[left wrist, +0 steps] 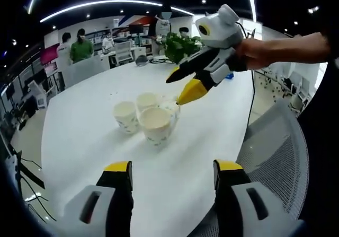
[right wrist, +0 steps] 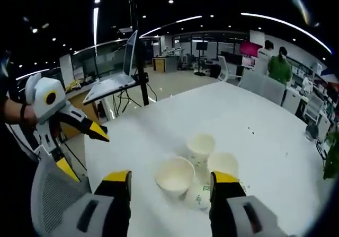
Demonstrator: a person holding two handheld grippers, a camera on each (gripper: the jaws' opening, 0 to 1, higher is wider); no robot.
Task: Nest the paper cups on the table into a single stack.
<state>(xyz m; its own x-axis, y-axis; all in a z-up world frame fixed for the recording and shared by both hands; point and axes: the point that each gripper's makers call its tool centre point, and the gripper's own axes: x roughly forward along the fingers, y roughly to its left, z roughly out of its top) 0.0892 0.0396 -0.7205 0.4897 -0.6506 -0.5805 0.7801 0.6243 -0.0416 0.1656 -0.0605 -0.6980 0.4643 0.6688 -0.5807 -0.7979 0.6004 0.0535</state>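
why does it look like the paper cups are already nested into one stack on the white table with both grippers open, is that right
Not quite: the paper cups are not yet stacked. In the left gripper view they stand apart in a close cluster on the white table. The rest holds: the left gripper and the right gripper are both open.

White table bears clustered paper cups.
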